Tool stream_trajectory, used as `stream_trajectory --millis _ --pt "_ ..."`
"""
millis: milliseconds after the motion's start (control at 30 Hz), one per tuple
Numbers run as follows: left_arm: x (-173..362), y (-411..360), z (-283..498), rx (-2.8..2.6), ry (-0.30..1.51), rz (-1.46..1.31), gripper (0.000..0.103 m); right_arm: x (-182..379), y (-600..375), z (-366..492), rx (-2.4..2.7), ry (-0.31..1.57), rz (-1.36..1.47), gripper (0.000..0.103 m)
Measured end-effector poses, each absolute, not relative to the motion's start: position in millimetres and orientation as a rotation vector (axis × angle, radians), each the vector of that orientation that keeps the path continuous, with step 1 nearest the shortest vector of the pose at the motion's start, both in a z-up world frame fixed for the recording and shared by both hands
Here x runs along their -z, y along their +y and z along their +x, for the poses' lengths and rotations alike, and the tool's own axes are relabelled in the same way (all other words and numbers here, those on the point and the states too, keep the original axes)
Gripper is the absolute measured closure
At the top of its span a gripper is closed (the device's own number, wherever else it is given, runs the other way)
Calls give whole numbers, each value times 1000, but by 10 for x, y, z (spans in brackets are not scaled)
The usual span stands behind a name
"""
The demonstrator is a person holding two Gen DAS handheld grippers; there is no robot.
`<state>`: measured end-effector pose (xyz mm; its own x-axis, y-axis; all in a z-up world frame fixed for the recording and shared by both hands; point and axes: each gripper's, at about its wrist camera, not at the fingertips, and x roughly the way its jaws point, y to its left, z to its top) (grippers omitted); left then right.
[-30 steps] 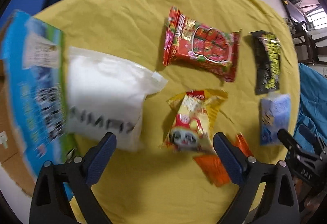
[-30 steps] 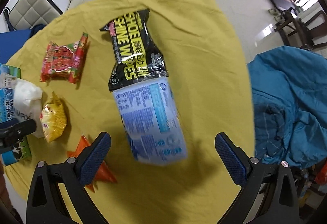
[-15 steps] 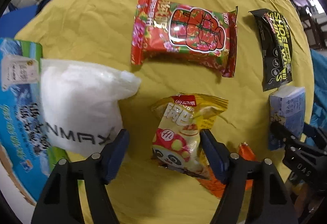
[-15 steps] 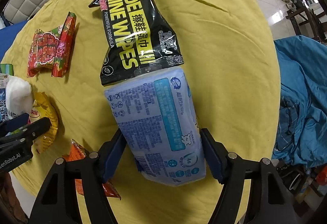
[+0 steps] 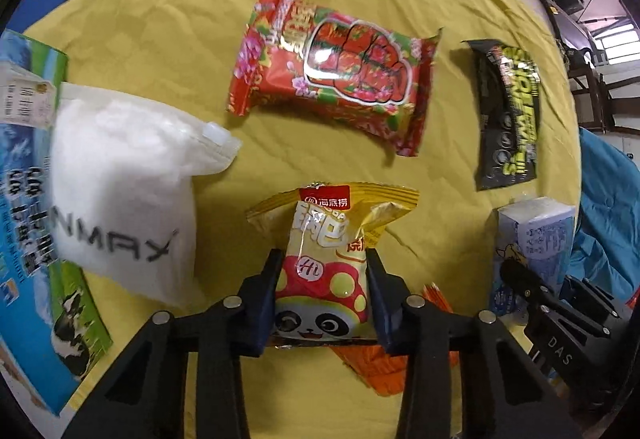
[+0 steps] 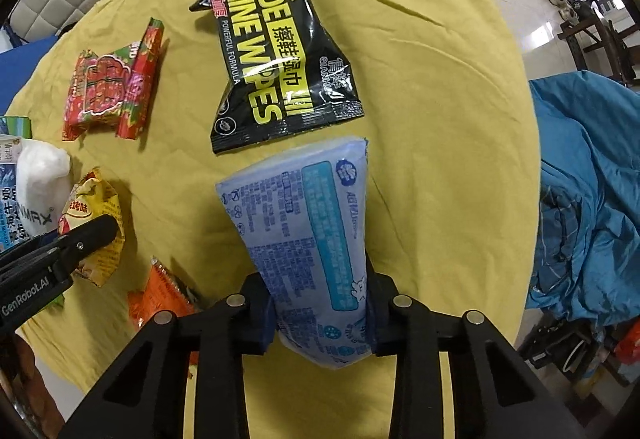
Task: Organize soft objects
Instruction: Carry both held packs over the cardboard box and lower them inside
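With the left claw closing on the lower half of the panda bag and the right claw clamped on the near end of the blue wipes pack, both on the yellow bench, apply only enough squeeze to stop slip, then lift straight up so the orange packet beneath the bag and the black wipes touching the pack stay put. A second ago both claws stood wide above these items; since then each has come down and narrowed onto its pack, while the red bag and white pouch farther off lie unmoved.
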<state>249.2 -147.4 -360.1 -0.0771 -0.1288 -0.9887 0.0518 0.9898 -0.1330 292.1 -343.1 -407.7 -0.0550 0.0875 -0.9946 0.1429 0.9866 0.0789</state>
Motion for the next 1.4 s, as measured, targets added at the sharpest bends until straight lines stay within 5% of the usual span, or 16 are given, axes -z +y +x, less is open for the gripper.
stream_trajectory --millis 400,633,1033,1400 --pt "2404 -1311 1836 151 1348 35 67 3150 -3131 2629 -31 1483 223 69" --pt "1796 -667 2088 159 1268 -3 67 2454 -2644 2413 -59 1359 141 69" --pt "1424 479 2376 144 1189 -43 67 1887 -1272 2365 -194 1256 128 69" --pt "1622 1598 2702 113 1263 -136 67 2124 -18 2710 -266 1302 138 69"
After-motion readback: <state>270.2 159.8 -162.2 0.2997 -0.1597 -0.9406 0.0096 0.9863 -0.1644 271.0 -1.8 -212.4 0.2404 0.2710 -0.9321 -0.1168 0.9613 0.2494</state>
